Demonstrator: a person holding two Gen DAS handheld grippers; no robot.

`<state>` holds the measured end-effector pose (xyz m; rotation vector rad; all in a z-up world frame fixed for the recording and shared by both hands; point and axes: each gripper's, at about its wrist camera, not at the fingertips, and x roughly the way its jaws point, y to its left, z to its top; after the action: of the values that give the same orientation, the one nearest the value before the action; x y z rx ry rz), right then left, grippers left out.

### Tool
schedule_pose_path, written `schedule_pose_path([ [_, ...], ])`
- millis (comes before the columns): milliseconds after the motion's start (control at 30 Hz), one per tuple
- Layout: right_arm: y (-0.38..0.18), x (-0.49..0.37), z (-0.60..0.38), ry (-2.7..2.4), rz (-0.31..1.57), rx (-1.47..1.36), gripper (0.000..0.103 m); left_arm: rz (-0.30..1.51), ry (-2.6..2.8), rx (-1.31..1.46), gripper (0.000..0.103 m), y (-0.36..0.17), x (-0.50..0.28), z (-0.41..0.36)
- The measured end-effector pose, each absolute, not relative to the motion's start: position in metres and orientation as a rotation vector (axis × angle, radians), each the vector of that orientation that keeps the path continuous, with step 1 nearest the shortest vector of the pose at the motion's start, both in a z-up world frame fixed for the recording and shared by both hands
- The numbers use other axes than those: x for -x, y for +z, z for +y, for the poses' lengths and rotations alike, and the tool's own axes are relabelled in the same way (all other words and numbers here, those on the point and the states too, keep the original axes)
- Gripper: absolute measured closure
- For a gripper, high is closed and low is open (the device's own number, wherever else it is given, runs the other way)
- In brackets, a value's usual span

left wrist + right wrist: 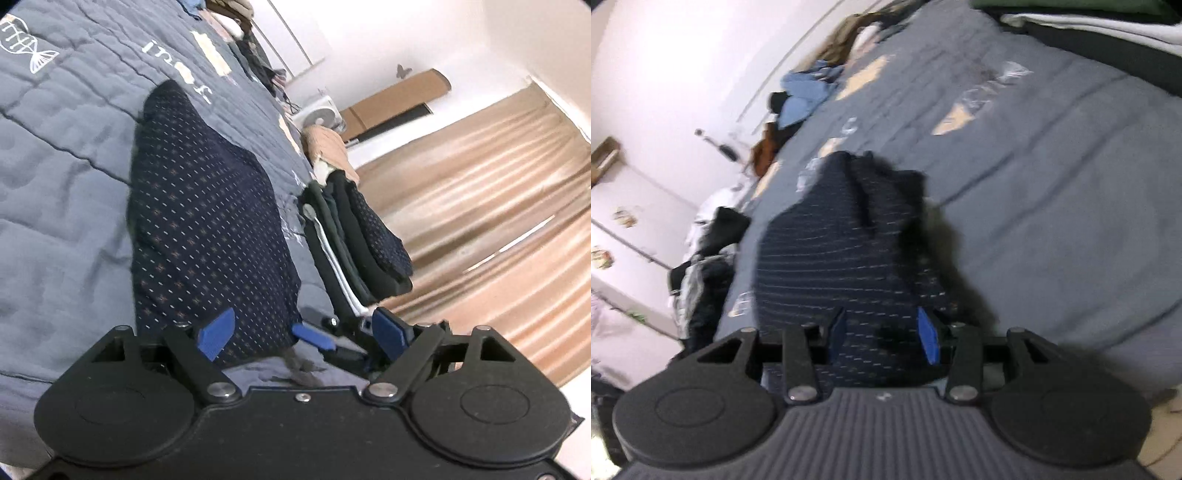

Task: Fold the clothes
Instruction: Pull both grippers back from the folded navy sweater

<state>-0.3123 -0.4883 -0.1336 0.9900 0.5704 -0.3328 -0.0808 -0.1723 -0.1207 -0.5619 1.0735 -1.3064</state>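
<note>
Looks like mid-fold on the navy dotted garment (207,221), lying as a narrow folded strip on the grey quilt (55,166), right next to a stack of folded clothes (354,236) near the bed edge. Left gripper (306,332) standing wide open with the garment's near edge between the pads but not pinched; right gripper (882,332) also parted around that same cloth, though too blurry to call whether anything's actually caught. Probably calls for closing both on the near end and carrying it across evenly, or lifting onto the stack if already folded enough.
</note>
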Motion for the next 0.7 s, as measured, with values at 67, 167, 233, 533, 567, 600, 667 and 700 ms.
schedule_pose_path([
  [67,-0.136,0.317,-0.491,-0.363,0.590,-0.995,0.061,1.070,-1.287,0.569,0.021,-0.120,0.078,-0.170],
  [167,-0.136,0.326,-0.493,-0.442,0.619,-0.976,0.060,1.063,-1.256,0.561,0.021,-0.119,0.076,-0.168],
  [233,-0.136,0.333,-0.494,-0.456,0.598,-1.000,0.060,1.059,-1.244,0.552,0.021,-0.119,0.075,-0.168],
  [533,-0.103,0.333,-0.474,-0.480,0.526,-0.848,0.055,0.900,-1.118,0.372,0.013,-0.099,0.087,-0.167],
  [567,-0.099,0.331,-0.470,-0.490,0.535,-0.811,0.054,0.882,-1.104,0.357,0.013,-0.097,0.089,-0.167],
  [600,-0.096,0.328,-0.466,-0.503,0.545,-0.768,0.053,0.869,-1.094,0.344,0.013,-0.095,0.090,-0.166],
  [667,-0.091,0.322,-0.457,-0.521,0.566,-0.690,0.050,0.847,-1.076,0.318,0.009,-0.092,0.092,-0.165],
  [700,-0.089,0.318,-0.453,-0.526,0.582,-0.658,0.048,0.842,-1.065,0.296,0.009,-0.090,0.093,-0.165],
])
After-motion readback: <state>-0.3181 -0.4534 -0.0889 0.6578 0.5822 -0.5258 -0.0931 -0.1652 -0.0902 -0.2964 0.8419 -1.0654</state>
